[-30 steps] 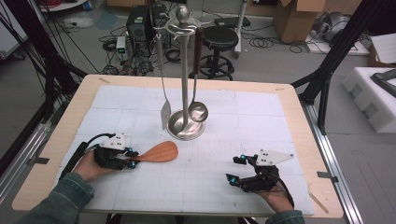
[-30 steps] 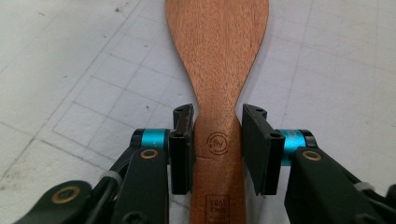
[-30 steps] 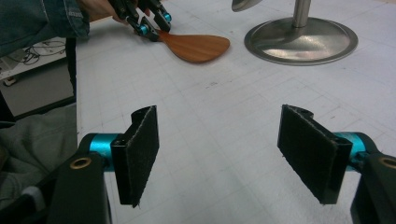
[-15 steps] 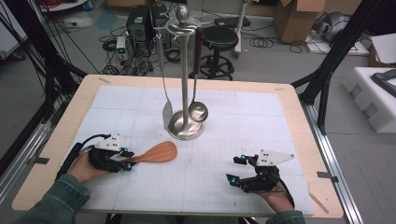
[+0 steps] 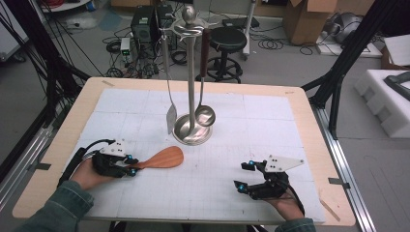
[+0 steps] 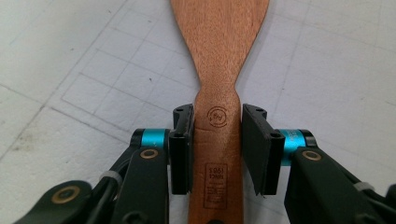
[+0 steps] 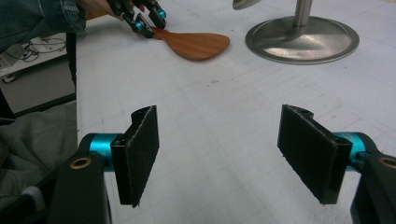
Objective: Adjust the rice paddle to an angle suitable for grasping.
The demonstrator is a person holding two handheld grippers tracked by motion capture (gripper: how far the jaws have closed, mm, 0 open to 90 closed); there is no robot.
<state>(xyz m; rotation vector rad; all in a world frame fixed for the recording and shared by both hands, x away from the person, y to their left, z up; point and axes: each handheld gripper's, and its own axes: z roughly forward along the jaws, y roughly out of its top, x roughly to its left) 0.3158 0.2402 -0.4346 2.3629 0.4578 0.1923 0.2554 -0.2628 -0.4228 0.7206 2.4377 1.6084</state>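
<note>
Left tongs (image 6: 217,140) lie low, pinching the wooden spatula (image 6: 219,70); right tongs (image 7: 233,149) rest spread.

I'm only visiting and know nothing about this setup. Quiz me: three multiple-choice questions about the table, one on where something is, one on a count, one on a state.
1. Where does the wooden spatula lie?
A. on the table, before the stand
B. hanging on the stand
C. on the floor

2. How many utensils hang on the metal stand?
A. none
B. two
C. five

3. How are the right hand-held gripper jaws?
A. closed on the spatula
B. closed on a ladle
C. apart, nothing between

Answers:
1 A, it lies flat on the white mat, handle between the left hand-held gripper jaws.
2 B, a metal turner and a ladle hang there.
3 C, bare mat shows between its pads.
</note>
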